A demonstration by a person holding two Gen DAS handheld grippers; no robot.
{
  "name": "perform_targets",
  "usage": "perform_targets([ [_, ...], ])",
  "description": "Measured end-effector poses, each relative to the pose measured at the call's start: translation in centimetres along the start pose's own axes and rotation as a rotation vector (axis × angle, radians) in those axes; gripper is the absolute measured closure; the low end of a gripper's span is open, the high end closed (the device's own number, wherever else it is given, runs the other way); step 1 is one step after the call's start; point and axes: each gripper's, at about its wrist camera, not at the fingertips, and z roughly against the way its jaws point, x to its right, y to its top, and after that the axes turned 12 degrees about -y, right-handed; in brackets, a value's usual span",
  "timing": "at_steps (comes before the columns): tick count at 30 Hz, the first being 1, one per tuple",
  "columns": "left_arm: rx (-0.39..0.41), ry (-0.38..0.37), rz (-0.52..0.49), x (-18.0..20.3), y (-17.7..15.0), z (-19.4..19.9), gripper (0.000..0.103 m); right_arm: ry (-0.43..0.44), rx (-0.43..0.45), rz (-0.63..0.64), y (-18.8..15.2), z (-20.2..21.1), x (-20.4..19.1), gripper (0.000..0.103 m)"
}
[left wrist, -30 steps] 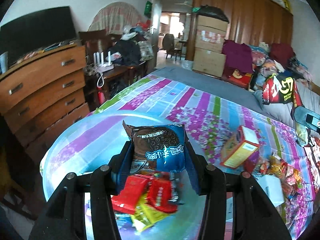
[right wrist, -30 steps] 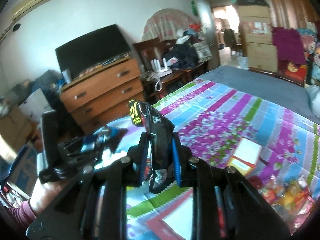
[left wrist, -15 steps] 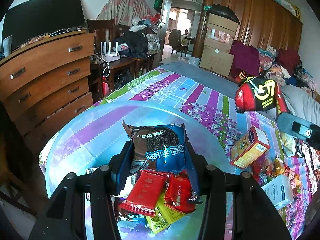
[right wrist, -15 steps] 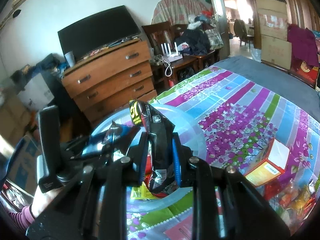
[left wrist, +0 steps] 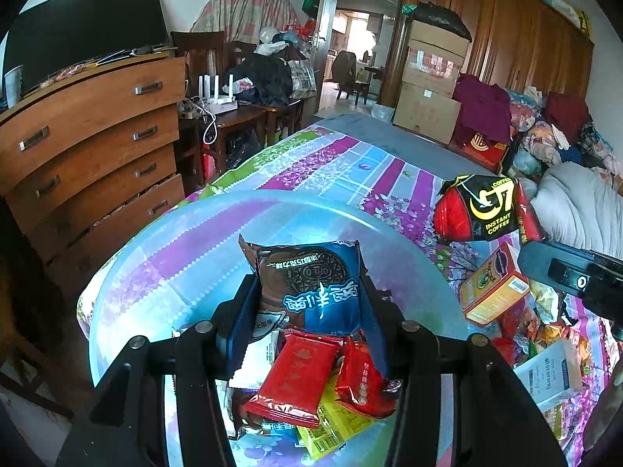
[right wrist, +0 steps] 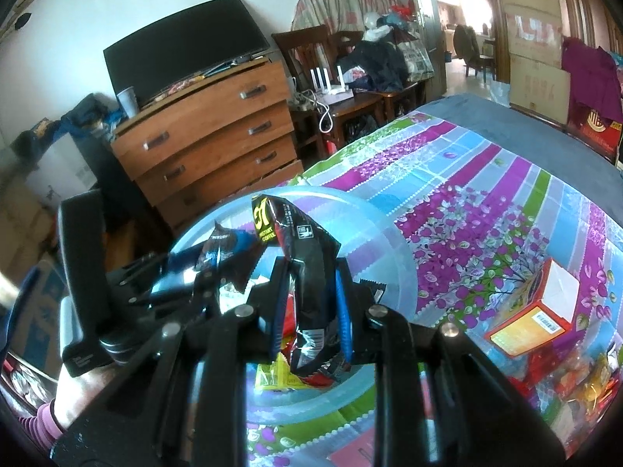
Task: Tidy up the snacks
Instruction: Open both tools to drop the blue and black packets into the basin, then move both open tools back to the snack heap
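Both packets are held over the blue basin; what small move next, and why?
Probably open the left gripper: its Oreo packet hangs above the snacks already in the clear blue basin, while the right gripper's coffee packet is nearer the rim.

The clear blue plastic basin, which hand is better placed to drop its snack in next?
Left, probably: its blue Oreo packet hangs directly over the clear blue plastic basin, while the right's black G7 coffee packet sits beyond the rim.

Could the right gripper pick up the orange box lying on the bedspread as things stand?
Probably not: the right gripper is shut on a coffee packet over the clear tub. The orange box lies uncovered, but the packet must go first.
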Motion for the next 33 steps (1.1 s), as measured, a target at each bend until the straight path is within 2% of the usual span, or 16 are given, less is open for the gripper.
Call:
perform_targets([
  [6, -0.015, 0.006, 0.018, -0.5, -0.3, -0.5, 0.050, -0.023, -0.009, -0.006, 0.1, -0.7, -0.2, 0.077],
  [8, -0.012, 0.018, 0.028, -0.8, -0.4, -0.5, 0.043, -0.014, -0.020, -0.020, 0.1, -1.0, -0.1, 0.073],
  [10, -0.004, 0.030, 0.033, -0.8, -0.4, -0.3, 0.034, -0.020, -0.008, -0.021, 0.1, -0.9, -0.1, 0.058],
  [15, -0.004, 0.051, 0.045, -1.2, -0.6, -0.2, 0.026, -0.005, 0.019, -0.028, 0.0, 0.3, -0.2, 0.055],
  [18, 0.007, 0.060, 0.036, -0.7, -0.6, 0.4, 0.017, 0.007, 0.080, -0.009, -0.8, 2.8, -0.5, 0.052],
  [20, 0.052, 0.053, 0.003, 1.0, -0.8, 2.0, 0.017, -0.018, 0.164, 0.009, -2.5, 5.9, -0.3, 0.043],
  [22, 0.098, 0.037, -0.043, 2.9, -0.9, 3.3, 0.015, -0.079, 0.252, 0.004, -5.2, 9.3, 0.5, 0.018],
  [23, 0.129, 0.029, -0.084, 4.7, -1.1, 4.2, 0.012, -0.111, 0.281, -0.005, -6.4, 10.6, 1.1, 0.013],
  [24, 0.152, 0.023, -0.115, 6.2, -1.4, 4.9, 0.002, -0.152, 0.310, -0.016, -7.9, 11.9, 1.8, 0.007],
  [25, 0.180, 0.011, -0.145, 7.9, -1.7, 5.6, 0.000, -0.200, 0.329, -0.032, -9.4, 13.1, 2.7, 0.003],
  [27, 0.215, -0.050, -0.211, 12.0, -2.5, 6.7, 0.000, -0.288, 0.329, -0.079, -13.0, 15.3, 5.4, 0.003],
  [30, 0.215, -0.126, -0.282, 18.3, -4.6, 7.0, 0.000, -0.399, 0.281, -0.164, -17.3, 17.1, 9.5, 0.002],
  [33, 0.112, -0.294, -0.392, 25.0, -8.2, 5.4, 0.000, -0.507, 0.178, -0.274, -22.3, 18.1, 14.6, 0.002],
])
